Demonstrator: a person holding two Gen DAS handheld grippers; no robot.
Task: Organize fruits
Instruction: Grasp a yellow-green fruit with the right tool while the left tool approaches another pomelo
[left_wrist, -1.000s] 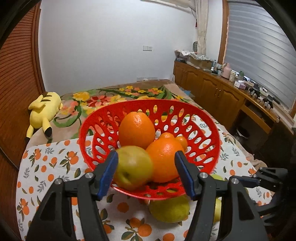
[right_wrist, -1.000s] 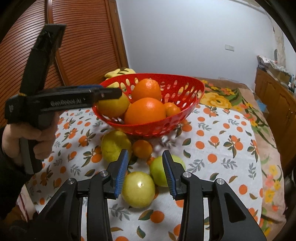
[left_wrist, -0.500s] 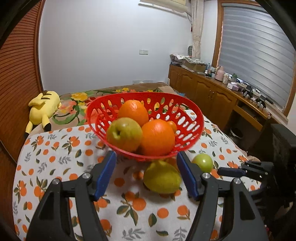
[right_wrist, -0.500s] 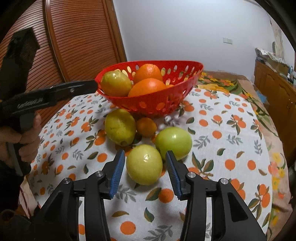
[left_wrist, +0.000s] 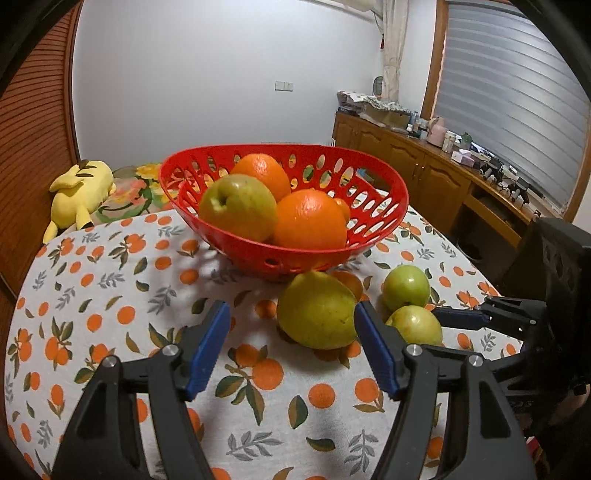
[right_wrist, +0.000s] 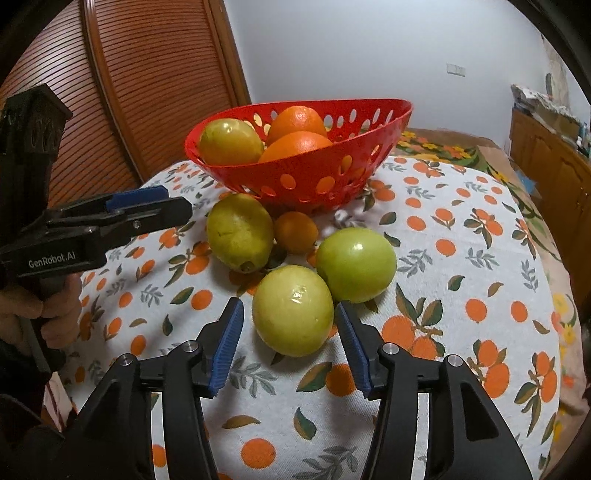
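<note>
A red perforated basket (left_wrist: 373, 221) (right_wrist: 325, 173) holds two oranges (left_wrist: 310, 219) and a yellow-green apple (left_wrist: 238, 206). On the cloth in front lie a yellow-green pear (left_wrist: 316, 310) (right_wrist: 238, 232), a small orange (right_wrist: 295, 232), a green apple (left_wrist: 405, 288) (right_wrist: 356, 264) and a paler yellow-green apple (left_wrist: 419, 326) (right_wrist: 293, 310). My left gripper (left_wrist: 291, 347) is open and empty, low over the cloth just short of the pear. My right gripper (right_wrist: 288, 350) is open, its tips at either side of the pale apple's near edge.
The round table (left_wrist: 110, 288) has an orange-print cloth. A yellow plush toy (left_wrist: 79, 192) lies behind it on a floral bedspread. Wooden cabinets (left_wrist: 436, 181) with clutter run along the right wall. A slatted wooden door (right_wrist: 147, 92) stands at the left.
My left gripper has pulled back from the basket and dropped toward the cloth, leaving the apple in the basket. My right gripper has moved lower and closer around the pale apple.
</note>
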